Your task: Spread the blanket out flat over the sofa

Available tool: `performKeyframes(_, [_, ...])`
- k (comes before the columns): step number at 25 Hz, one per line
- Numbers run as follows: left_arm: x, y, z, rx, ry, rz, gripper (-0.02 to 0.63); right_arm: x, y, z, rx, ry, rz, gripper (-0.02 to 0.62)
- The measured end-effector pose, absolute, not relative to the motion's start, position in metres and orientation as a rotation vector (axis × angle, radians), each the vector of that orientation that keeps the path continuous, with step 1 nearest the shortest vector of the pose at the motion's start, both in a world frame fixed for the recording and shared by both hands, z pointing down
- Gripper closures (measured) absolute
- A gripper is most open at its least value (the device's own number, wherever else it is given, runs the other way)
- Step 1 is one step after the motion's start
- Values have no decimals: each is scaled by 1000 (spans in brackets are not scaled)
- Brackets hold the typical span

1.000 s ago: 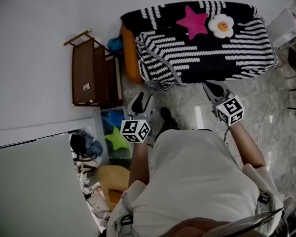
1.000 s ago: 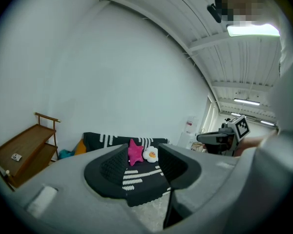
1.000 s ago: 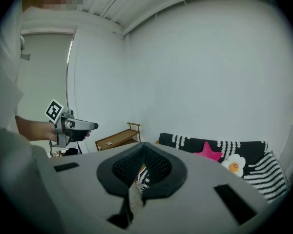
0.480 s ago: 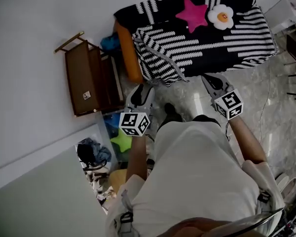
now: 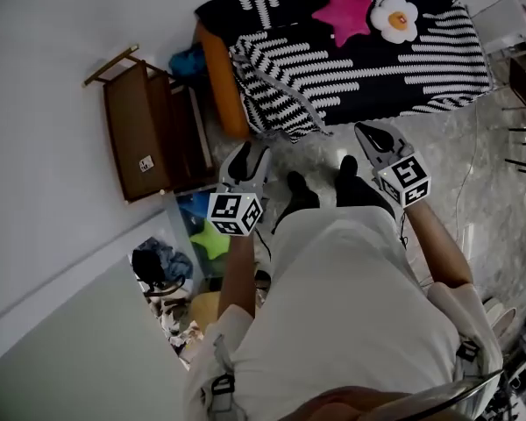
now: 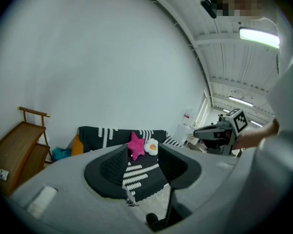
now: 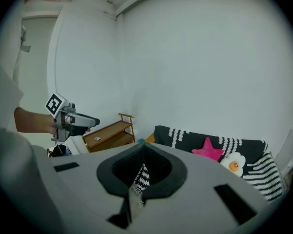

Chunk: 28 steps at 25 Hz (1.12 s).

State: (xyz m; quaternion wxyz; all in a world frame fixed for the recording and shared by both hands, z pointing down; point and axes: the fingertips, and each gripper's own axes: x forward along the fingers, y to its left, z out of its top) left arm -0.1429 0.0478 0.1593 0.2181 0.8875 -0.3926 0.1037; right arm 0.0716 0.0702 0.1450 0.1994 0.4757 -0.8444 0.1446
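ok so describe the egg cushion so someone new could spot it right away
Find the sofa draped in a black-and-white striped blanket. Beside the pink star cushion sits the egg cushion: round, white, with an orange centre.

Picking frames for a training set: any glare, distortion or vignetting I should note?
Head view: evenly lit, mild wide-angle bending, and a bright reflection on the glossy floor. Left gripper view: dark round vignette, with the ceiling lamp blown out. Right gripper view: same vignette, soft flat light, no glare.
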Motion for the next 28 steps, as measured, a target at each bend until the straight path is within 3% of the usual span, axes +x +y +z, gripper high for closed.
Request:
performKeyframes(17, [-47,11,232,2236,-1248,344,419,146,-12,218,980,-2406,503,592])
performKeyframes(28, [-9,-25,321,2128,-1271,412,419,150,-68,296,809,-2414,556,592])
